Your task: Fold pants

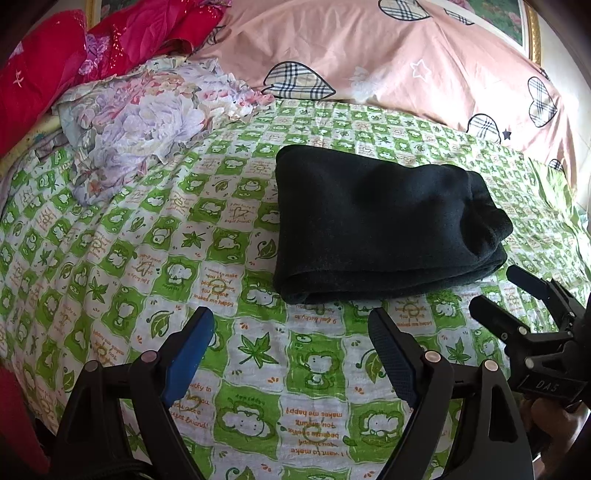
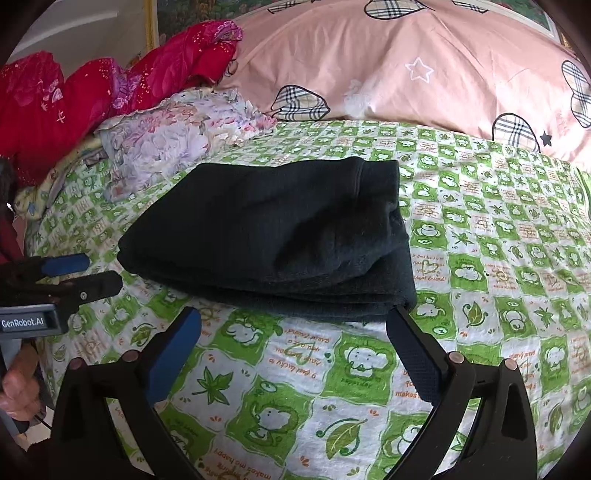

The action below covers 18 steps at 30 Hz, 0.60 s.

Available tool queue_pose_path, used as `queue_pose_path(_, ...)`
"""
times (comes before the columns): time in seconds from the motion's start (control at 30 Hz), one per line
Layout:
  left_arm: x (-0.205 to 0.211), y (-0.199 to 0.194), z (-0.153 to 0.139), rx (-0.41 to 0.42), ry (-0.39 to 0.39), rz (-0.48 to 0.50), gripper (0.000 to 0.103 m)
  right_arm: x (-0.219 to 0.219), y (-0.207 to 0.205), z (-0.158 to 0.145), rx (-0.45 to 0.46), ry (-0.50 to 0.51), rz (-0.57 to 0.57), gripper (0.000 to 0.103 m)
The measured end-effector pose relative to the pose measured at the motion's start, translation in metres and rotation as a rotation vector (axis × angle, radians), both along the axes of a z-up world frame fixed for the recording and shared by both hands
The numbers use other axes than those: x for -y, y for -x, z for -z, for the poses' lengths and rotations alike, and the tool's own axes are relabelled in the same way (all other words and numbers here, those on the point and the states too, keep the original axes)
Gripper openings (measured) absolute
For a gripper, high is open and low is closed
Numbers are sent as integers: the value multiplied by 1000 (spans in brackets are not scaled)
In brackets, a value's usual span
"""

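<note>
The dark pants (image 1: pixel 380 225) lie folded into a thick rectangular stack on the green-and-white patterned bedsheet (image 1: pixel 147 229); they also show in the right wrist view (image 2: pixel 269 236). My left gripper (image 1: pixel 291 321) is open and empty, just short of the stack's near edge. My right gripper (image 2: pixel 293 319) is open and empty, its right fingertip close to the stack's near right corner. The right gripper shows in the left wrist view (image 1: pixel 498 291) at the right, beside the stack. The left gripper shows in the right wrist view (image 2: pixel 98 273) at the left.
A pink quilt with plaid hearts (image 1: pixel 388 51) lies along the back of the bed. A floral cloth (image 1: pixel 147 122) is crumpled at the back left, with red bedding (image 1: pixel 55 62) behind it. A gold picture frame (image 1: pixel 532 33) hangs behind.
</note>
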<state>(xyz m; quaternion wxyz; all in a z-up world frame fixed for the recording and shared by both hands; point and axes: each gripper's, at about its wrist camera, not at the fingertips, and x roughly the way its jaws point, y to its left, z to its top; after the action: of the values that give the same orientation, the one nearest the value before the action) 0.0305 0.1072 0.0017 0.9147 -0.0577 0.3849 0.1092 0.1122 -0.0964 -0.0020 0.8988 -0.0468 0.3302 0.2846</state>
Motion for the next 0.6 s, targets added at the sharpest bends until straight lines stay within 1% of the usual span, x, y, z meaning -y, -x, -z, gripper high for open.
queue_pose_path(0.2, 6, 5, -4, 27, -25, 9, 86, 5, 3, -1, 10, -27, 21, 100)
queue_pose_path(0.6, 11, 8, -13, 56, -54, 16, 86, 4, 8, -7, 29, -36, 10, 100)
